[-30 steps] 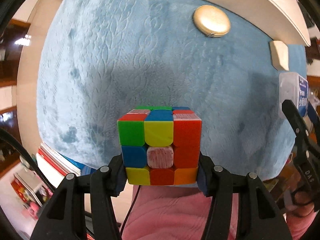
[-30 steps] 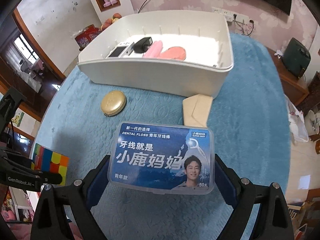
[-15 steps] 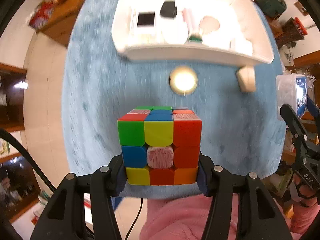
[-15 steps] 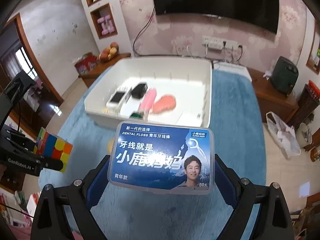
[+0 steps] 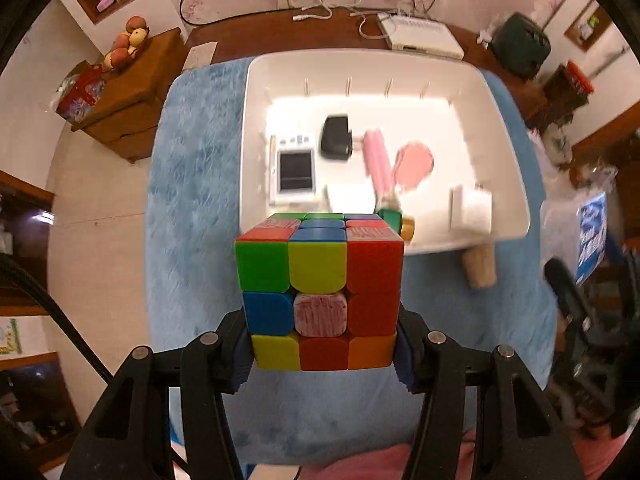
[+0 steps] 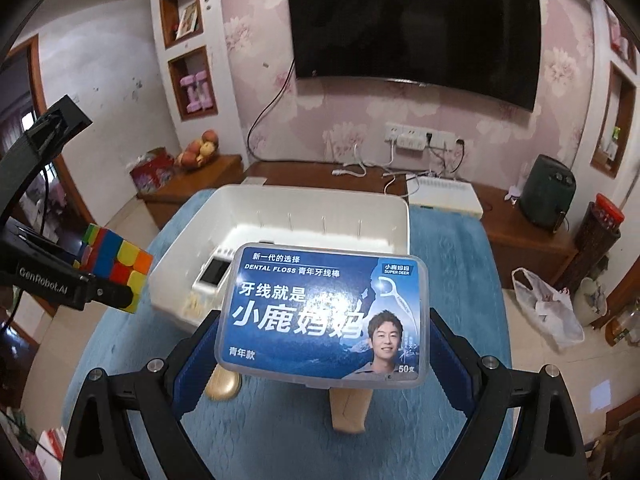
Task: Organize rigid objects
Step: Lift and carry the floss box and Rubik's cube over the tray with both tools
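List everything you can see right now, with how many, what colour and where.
puzzle cube: 1, multicoloured, clamped in the left gripper
floss box: 1, clear with blue label, clamped in the right gripper
bin: 1, white, on the blue cloth
phone: 1, white with dark screen, in the bin
black case: 1, in the bin
pink items: 2, in the bin
round compact: 1, gold, on the cloth in front of the bin
tan block: 1, on the cloth in front of the bin
blue cloth: 1, covers the table
television: 1, black, on the wall
left gripper: 1, black
right gripper: 1, black
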Demonstrator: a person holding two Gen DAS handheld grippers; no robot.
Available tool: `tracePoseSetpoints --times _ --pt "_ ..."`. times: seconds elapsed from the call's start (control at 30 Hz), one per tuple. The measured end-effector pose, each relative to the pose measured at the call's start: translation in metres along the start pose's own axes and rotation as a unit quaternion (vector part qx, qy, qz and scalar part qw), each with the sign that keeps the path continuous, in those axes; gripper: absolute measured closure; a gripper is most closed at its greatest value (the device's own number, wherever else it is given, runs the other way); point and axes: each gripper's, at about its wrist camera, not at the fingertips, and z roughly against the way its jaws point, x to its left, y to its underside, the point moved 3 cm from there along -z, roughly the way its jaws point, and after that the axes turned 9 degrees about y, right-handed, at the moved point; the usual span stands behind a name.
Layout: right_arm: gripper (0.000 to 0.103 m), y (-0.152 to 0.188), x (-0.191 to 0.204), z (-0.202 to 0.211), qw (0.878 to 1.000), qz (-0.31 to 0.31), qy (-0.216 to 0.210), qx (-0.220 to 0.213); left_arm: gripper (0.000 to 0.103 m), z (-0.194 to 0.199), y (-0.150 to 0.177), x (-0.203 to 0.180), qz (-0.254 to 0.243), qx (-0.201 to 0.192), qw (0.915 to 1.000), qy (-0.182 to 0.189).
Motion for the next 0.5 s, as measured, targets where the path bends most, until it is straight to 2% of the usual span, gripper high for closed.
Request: tracePoseSetpoints --times 0.1,0.27,0.5 --pt "0.008 -0.004 0.004 -0.011 1.000 -0.004 0.001 -0.003 0.044 -0.005 -0.015 0.004 -0.001 -0.019 0.9998 0.005" --pt "0.008 -0.009 0.007 -0.028 1.000 -0.017 -0.002 -0.003 0.044 -0.015 -0.037 0.014 0.019 -0.036 0.9983 0.042" --pt "0.008 -0.010 0.015 -0.050 1.000 -0.018 0.008 -0.005 0.044 -0.027 -0.062 0.021 0.006 -0.071 0.9944 0.079"
